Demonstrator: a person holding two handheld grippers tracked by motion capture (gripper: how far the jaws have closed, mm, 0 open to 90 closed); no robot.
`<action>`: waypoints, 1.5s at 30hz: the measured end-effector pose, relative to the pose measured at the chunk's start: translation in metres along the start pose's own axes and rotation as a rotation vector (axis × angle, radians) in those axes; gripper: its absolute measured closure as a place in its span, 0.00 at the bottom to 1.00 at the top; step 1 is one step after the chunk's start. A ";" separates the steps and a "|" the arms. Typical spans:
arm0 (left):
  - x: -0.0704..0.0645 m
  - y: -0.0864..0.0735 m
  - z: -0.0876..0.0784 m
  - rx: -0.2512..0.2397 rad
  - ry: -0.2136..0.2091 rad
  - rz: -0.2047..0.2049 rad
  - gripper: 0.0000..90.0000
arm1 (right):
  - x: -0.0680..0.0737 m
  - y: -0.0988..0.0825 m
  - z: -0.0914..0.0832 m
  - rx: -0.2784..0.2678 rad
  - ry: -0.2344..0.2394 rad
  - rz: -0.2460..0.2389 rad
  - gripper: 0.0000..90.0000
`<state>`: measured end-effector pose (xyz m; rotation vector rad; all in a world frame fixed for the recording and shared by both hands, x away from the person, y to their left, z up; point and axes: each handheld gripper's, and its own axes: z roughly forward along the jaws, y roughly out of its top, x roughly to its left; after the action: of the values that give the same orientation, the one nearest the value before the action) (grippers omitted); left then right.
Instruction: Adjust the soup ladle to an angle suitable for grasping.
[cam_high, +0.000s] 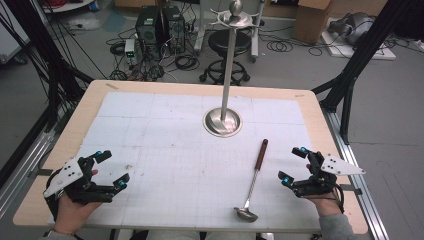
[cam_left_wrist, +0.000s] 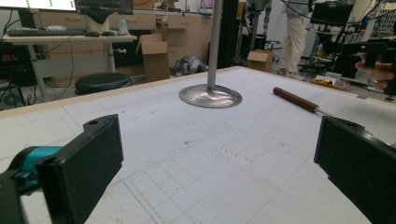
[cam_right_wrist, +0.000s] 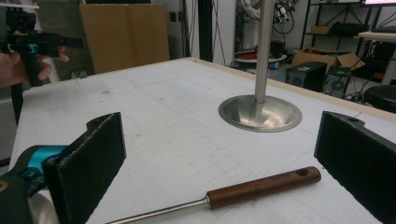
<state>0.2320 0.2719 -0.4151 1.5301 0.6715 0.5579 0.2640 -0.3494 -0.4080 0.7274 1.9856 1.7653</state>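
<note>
I am holding both tools wide open and empty, left tool (cam_high: 109, 170) and right tool (cam_high: 292, 165) flanking the untouched ladle (cam_high: 253, 183) lying on the tabletop (cam_high: 150, 125) near the stand (cam_high: 223, 121), with hanging it likely ahead.

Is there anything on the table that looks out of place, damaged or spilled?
Nothing stands out. The ladle lies flat on the white mat, bowl toward the person, between the metal stand and the right gripper. The stand is upright. Both the right and the left gripper are open and hold nothing. The mat has only faint small marks.
</note>
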 end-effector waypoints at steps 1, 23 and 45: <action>0.000 0.000 0.000 0.001 0.000 0.000 0.02 | 0.000 0.000 0.000 0.000 -0.010 0.010 0.01; -0.001 -0.003 0.009 0.039 -0.005 0.001 0.02 | 0.005 0.002 -0.002 0.038 0.045 -0.018 0.65; -0.001 -0.006 0.004 0.056 0.002 0.001 0.02 | 0.001 -0.005 0.015 0.164 0.057 -0.025 0.99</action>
<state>0.2335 0.2680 -0.4208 1.5819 0.6933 0.5457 0.2719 -0.3377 -0.4148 0.7071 2.1880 1.6407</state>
